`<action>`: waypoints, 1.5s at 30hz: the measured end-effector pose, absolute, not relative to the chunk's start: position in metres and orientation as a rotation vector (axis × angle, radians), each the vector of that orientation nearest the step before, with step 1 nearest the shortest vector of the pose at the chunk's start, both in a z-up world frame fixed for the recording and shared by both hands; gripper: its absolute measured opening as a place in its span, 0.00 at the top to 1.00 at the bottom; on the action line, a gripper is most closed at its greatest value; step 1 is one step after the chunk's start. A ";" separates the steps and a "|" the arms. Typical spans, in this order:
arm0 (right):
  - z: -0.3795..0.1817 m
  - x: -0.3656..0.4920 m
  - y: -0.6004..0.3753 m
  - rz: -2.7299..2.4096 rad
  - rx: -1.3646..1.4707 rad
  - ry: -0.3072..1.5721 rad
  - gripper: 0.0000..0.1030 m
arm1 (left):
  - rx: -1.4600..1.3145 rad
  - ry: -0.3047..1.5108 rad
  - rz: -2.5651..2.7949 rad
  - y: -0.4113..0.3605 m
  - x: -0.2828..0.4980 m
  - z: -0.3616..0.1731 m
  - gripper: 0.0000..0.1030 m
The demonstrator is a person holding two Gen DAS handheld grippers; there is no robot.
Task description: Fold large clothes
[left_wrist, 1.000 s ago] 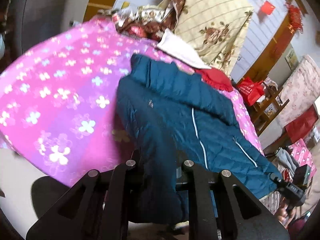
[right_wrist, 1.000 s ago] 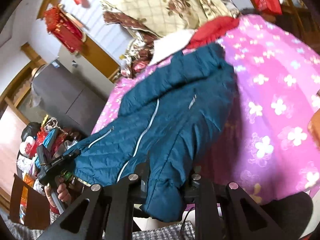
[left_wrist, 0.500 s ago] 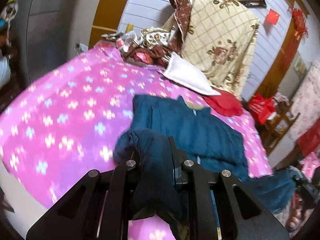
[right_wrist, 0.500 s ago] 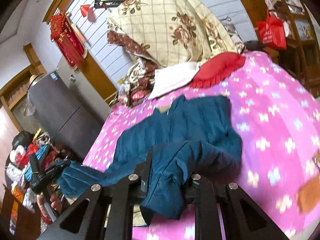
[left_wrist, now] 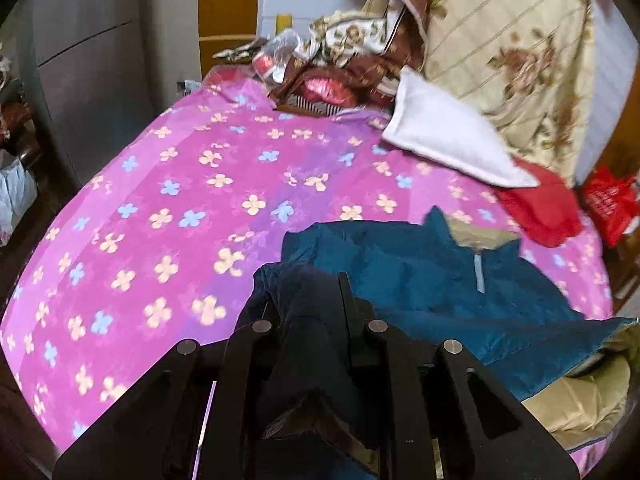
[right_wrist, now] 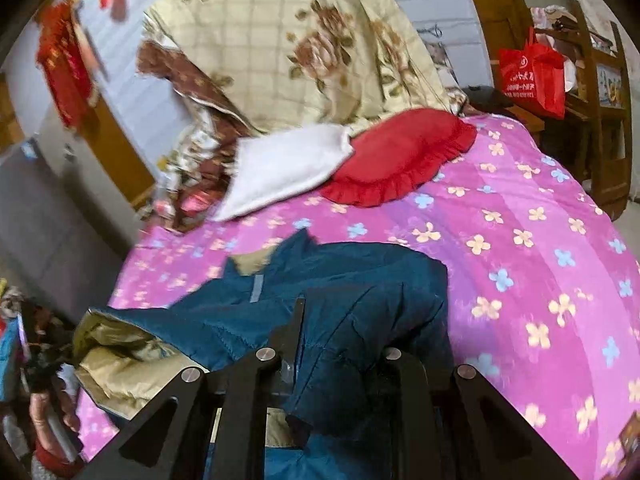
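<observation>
A teal quilted jacket [left_wrist: 432,276] lies on the pink flowered bedspread [left_wrist: 180,200], collar toward the pillows, its tan lining showing at the hem. My left gripper [left_wrist: 308,312] is shut on a bunched part of the jacket, held above the bed. In the right wrist view the jacket [right_wrist: 352,280] lies on the bedspread [right_wrist: 520,240]. My right gripper [right_wrist: 340,332] is shut on another bunched part of it. The fabric hides most of the fingertips.
A white pillow [left_wrist: 444,136], a red ruffled cushion [right_wrist: 400,156] and a floral quilt [right_wrist: 300,40] are piled at the head of the bed. A red bag [right_wrist: 532,72] hangs on wooden shelves at right. A grey cabinet [left_wrist: 88,60] stands at left.
Both grippers have carried the jacket's lower part up and over toward the collar. The jacket, which hung off the bed edge, now lies bunched and partly doubled on the bed.
</observation>
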State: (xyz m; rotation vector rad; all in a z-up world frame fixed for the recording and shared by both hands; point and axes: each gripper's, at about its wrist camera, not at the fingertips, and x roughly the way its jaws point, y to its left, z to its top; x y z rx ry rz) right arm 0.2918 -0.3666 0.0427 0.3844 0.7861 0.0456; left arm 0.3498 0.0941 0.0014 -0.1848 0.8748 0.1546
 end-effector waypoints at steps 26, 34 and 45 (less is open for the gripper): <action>0.036 0.290 -0.358 0.152 0.352 0.730 0.26 | -0.619 0.755 -0.161 0.132 0.361 0.034 0.33; -0.038 0.308 -0.303 0.130 0.150 0.880 0.26 | -0.161 0.791 -0.182 0.031 0.347 0.020 0.33; -0.083 0.409 -0.337 -0.038 0.181 0.906 0.26 | 0.022 0.927 -0.073 -0.041 0.452 -0.097 0.33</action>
